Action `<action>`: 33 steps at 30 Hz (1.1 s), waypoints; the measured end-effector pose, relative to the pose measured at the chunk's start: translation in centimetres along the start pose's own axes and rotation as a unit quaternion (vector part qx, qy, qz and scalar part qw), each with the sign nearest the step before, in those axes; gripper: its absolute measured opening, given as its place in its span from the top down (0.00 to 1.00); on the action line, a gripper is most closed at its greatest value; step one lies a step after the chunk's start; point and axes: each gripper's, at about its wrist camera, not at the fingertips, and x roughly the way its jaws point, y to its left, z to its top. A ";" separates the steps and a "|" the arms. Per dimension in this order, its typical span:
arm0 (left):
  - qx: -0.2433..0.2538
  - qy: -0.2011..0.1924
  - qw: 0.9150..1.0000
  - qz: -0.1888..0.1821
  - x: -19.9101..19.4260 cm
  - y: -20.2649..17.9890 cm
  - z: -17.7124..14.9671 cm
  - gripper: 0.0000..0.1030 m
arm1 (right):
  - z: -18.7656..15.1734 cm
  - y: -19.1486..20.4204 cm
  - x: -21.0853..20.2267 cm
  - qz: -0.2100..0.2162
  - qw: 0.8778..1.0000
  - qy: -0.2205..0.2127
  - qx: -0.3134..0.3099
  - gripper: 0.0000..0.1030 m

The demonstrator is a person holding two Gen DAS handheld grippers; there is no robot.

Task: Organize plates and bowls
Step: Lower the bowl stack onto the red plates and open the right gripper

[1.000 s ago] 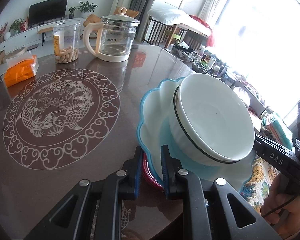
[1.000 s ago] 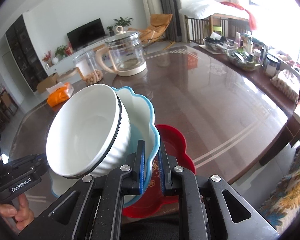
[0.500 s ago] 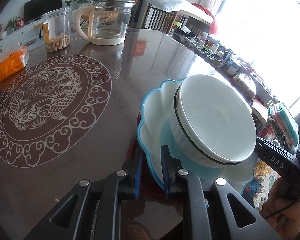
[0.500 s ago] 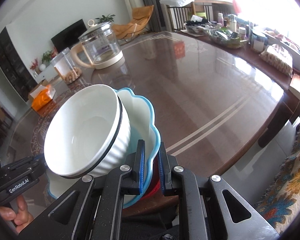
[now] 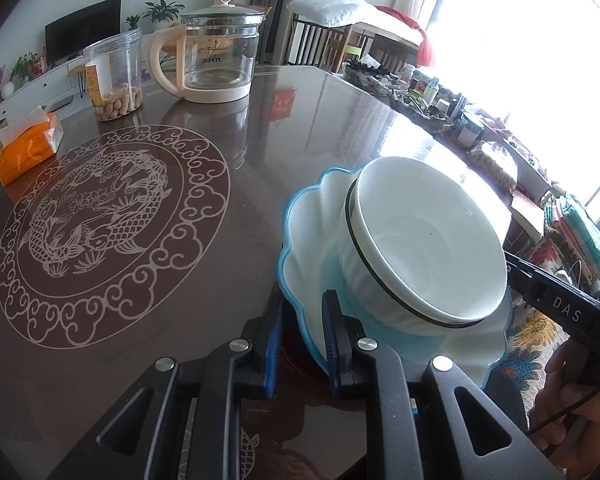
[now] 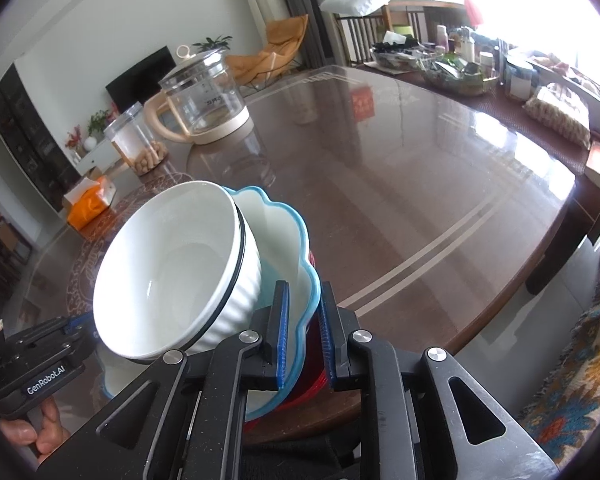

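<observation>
Stack: white ribbed bowl (image 5: 424, 256) on blue scalloped plate (image 5: 312, 240), red plate (image 6: 314, 376) beneath, near worktop (image 5: 260, 168) front edge.
Tongs: left tongs (image 5: 300, 344) and right tongs (image 6: 303, 336) both clamped on the plate rims.
Progress: stacking looks done; setting down remains.

Bowl (image 5: 424, 256): sits in the scalloped plate (image 5: 312, 240), tilted.
Scalloped plate: stacked over a lower plate (image 6: 314, 380), at the near edge of the desk (image 5: 240, 184).
Left gripper (image 5: 300, 344): fingers either side of the stack's rim.
Right gripper (image 6: 303, 332): on the opposite rim.
Kettle (image 5: 216, 64): far side of desk, jar (image 5: 114, 74) to its left.
Tissue pack (image 5: 28, 146): left of jar, nearer.
</observation>
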 end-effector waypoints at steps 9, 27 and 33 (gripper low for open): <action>-0.004 -0.029 0.999 0.015 -2.1 0.7 1.3 0.80 | 0.5 -0.5 -0.8 -0.002 1.000 -0.014 0.007 0.59; 0.002 -0.128 0.984 0.124 -14.2 -2.7 -2.9 0.00 | -5.3 4.6 -13.9 -0.090 0.993 -0.078 -0.010 0.31; -0.055 -0.127 0.986 0.087 -16.6 -2.0 -4.8 0.00 | -7.5 5.6 -15.7 -0.107 0.992 -0.063 -0.013 0.31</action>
